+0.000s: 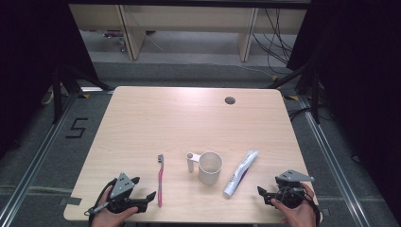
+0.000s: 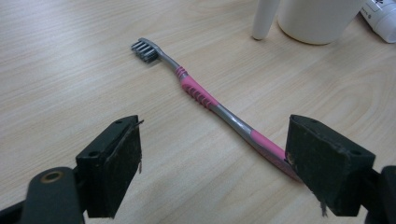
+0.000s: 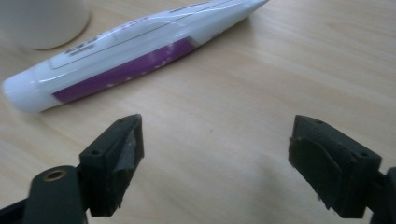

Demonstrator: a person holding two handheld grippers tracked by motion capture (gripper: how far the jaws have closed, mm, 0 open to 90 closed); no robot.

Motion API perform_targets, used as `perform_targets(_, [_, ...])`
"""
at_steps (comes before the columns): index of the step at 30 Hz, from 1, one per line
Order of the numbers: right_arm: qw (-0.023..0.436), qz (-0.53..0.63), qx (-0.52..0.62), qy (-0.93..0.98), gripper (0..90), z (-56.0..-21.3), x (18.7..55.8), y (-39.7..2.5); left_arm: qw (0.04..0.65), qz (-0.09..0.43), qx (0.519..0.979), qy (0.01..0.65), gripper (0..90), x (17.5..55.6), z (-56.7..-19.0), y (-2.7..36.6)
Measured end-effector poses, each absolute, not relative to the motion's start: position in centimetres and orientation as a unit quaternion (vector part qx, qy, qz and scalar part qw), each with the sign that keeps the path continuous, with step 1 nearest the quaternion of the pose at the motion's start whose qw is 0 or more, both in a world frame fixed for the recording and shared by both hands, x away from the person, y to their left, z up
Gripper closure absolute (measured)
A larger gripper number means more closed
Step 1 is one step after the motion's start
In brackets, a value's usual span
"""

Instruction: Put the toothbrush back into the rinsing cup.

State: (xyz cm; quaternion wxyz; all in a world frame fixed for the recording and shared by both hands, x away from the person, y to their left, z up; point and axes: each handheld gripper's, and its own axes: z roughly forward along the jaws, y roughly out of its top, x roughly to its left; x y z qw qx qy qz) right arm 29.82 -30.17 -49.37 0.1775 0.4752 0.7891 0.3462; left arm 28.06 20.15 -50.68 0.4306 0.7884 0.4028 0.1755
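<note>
- High view: a pale wood-grain table (image 1: 142, 118) carries three things in a row near its front edge. The toothbrush (image 1: 160, 179) lies flat, bristles toward 12 o'clock. A white mug (image 1: 210, 167) stands upright at the middle with its handle toward 9 o'clock. At 3 o'clock from it lies a toothpaste tube (image 1: 241, 173), cap end toward 6. The left gripper (image 1: 142, 198) sits at 7 o'clock from the brush, the right gripper (image 1: 265, 195) at 4 o'clock from the tube, each held low in a hand. I judge that each is lined up with the thing nearest it.
- Left gripper view: the jaws stand wide apart and hold nothing. The brush runs slantwise between them, its pink rubbery grip ribbed, its neck grey and smooth, and its tail end touches or passes just under the jaw at 4 o'clock. The black pads look scuffed and frayed.
- Right gripper view: these jaws are also spread wide and empty. The tube lies at 11 o'clock, apart from them, glossy white plastic with a purple band, tapering to a flat crimped end.
</note>
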Motion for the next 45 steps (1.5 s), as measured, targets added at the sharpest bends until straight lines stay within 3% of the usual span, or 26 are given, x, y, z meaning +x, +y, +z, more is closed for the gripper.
perform_targets(2, [0.158, 0.340, 0.494, 0.784, 19.2, -49.21, 29.31, -29.84, 0.435, 0.173, 0.785, 0.406, 18.2, 28.09, -50.77, 20.00])
perform_targets(5, [0.175, 0.338, 0.475, 0.793, 19.8, -49.50, 29.41, -29.95, 0.436, 0.173, 0.784, 0.406, 18.2, 28.11, -50.80, 19.98])
perform_targets(45, [0.187, 0.341, 0.465, 0.795, 22.8, -49.54, 29.47, -30.26, 0.431, 0.160, 0.786, 0.413, 22.8, 28.36, -50.51, 19.35])
